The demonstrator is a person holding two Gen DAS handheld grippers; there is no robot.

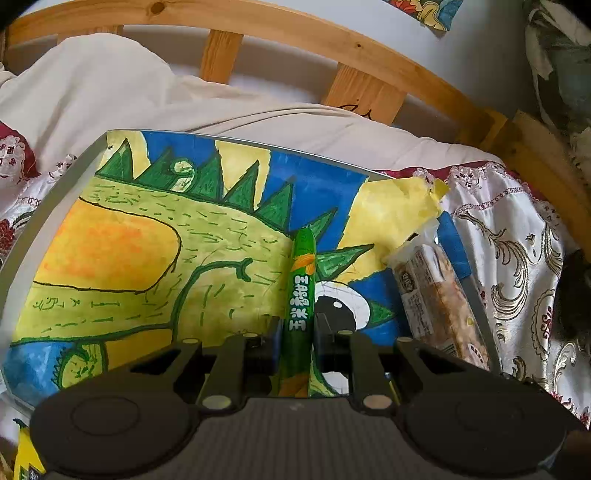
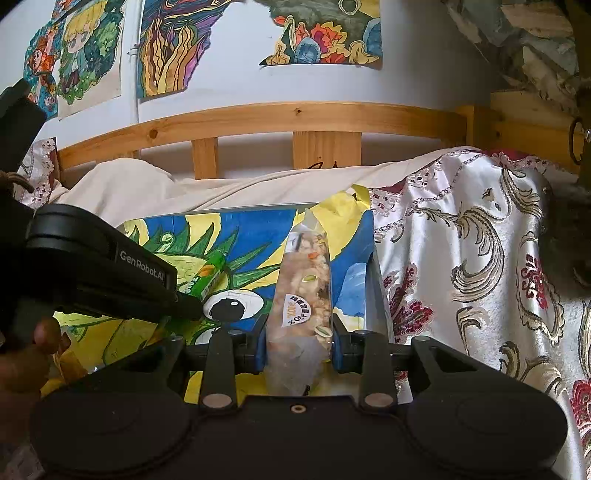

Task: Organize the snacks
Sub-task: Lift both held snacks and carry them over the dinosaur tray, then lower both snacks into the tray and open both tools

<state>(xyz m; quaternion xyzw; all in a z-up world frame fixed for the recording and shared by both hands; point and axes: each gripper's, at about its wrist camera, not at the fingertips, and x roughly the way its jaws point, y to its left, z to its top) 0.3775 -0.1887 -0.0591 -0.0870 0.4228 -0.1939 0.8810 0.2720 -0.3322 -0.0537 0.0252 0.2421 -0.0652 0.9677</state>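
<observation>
A green corn-sausage stick (image 1: 301,288) points forward from my left gripper (image 1: 300,325), which is shut on it. It hangs just above a flat board covered with a dinosaur painting (image 1: 147,236). To its right lies a cereal bar in a clear wrapper (image 1: 436,299) near the board's right edge. In the right wrist view the blue pads of my right gripper (image 2: 299,332) are shut on that cereal bar (image 2: 304,291). The left gripper (image 2: 188,304) reaches in from the left with the green stick (image 2: 212,275) over the painted board (image 2: 258,229).
The board rests on a bed with a white, gold and red patterned cover (image 2: 461,258) and a cream blanket (image 1: 110,85). A wooden headboard (image 1: 258,22) runs behind, with drawings on the wall (image 2: 173,44). A yellow packet (image 1: 26,454) shows at the lower left. A hand (image 2: 22,354) holds the left gripper.
</observation>
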